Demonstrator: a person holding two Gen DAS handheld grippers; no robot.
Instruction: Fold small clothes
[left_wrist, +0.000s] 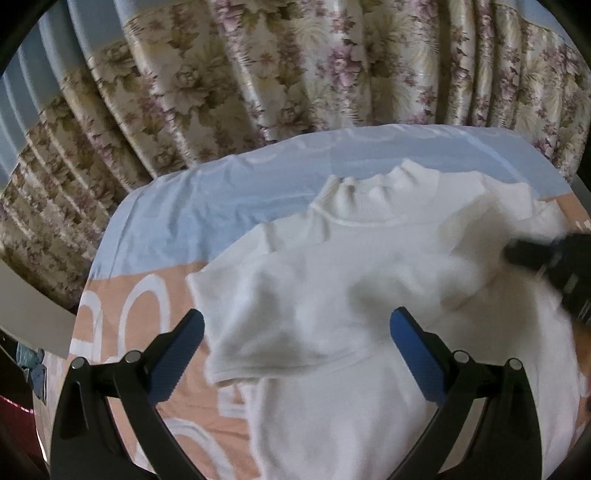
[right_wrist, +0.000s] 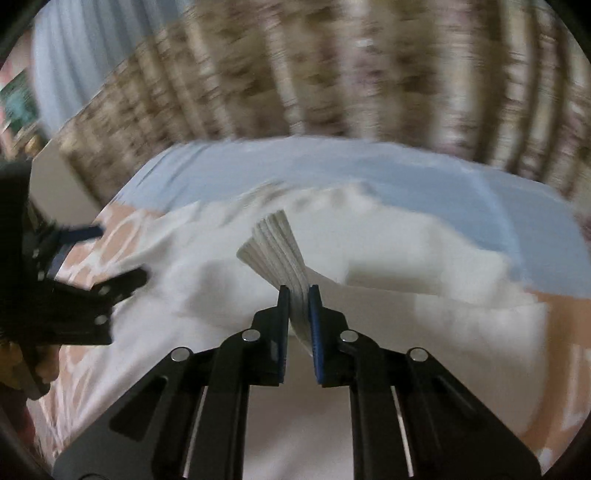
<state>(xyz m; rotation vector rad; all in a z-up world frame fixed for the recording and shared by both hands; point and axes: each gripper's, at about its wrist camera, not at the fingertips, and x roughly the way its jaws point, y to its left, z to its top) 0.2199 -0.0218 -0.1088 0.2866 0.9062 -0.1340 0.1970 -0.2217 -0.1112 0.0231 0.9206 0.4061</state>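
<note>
Floral curtain (left_wrist: 295, 62) backs the bed (left_wrist: 155, 229). One white top (left_wrist: 332, 280) lies flat on it. Left gripper (left_wrist: 295, 332): jaws spread above a sleeve. Right gripper (right_wrist: 298, 299): jaws pinching a ribbed cuff (right_wrist: 275, 251).

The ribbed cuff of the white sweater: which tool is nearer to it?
Right. The right tool is shut on the ribbed cuff; the left tool hangs open over the white sweater, away from it.

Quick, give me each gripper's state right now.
Left gripper: open, over the white top, holding nothing.
Right gripper: closed on the ribbed cuff of the white top.
</note>
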